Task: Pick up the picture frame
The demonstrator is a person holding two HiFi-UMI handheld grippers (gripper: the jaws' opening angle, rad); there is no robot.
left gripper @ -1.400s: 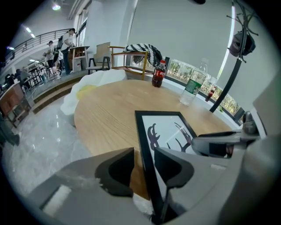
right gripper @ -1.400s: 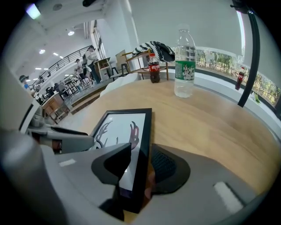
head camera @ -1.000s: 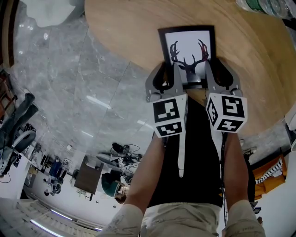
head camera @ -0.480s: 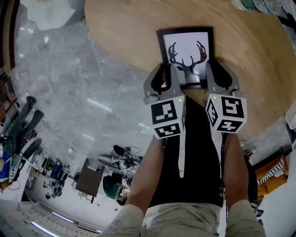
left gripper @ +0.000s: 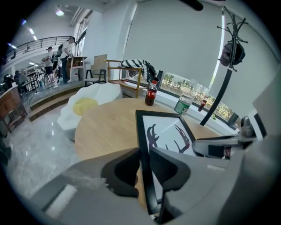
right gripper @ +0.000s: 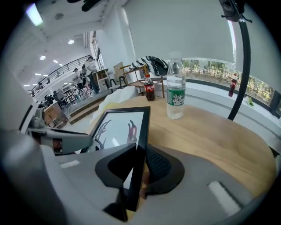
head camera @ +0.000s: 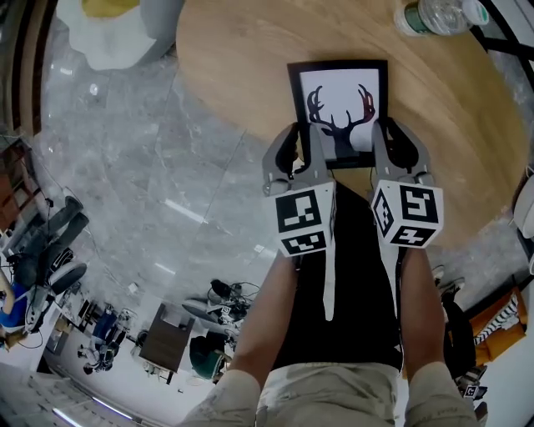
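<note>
The picture frame (head camera: 338,104) is black with a white print of deer antlers, and its near end is off the round wooden table (head camera: 242,50). My left gripper (head camera: 302,142) has its left side rail between the jaws, which are closing on it. In the left gripper view the rail (left gripper: 142,132) runs through the left gripper (left gripper: 145,169) with both pads against it. My right gripper (head camera: 385,138) is shut on the right side rail. The right gripper view shows that rail (right gripper: 142,132) edge-on, clamped in the right gripper (right gripper: 138,169).
A clear water bottle (head camera: 438,15) stands on the table beyond the frame, and a cola bottle (left gripper: 150,93) at the far rim. A white and yellow seat (head camera: 117,29) sits on the marble floor at the left. A black coat stand (left gripper: 224,74) rises behind the table.
Both grippers have risen together with the frame between them, and the frame's near end has come up off the table. The jaws have drawn in onto its side rails.
</note>
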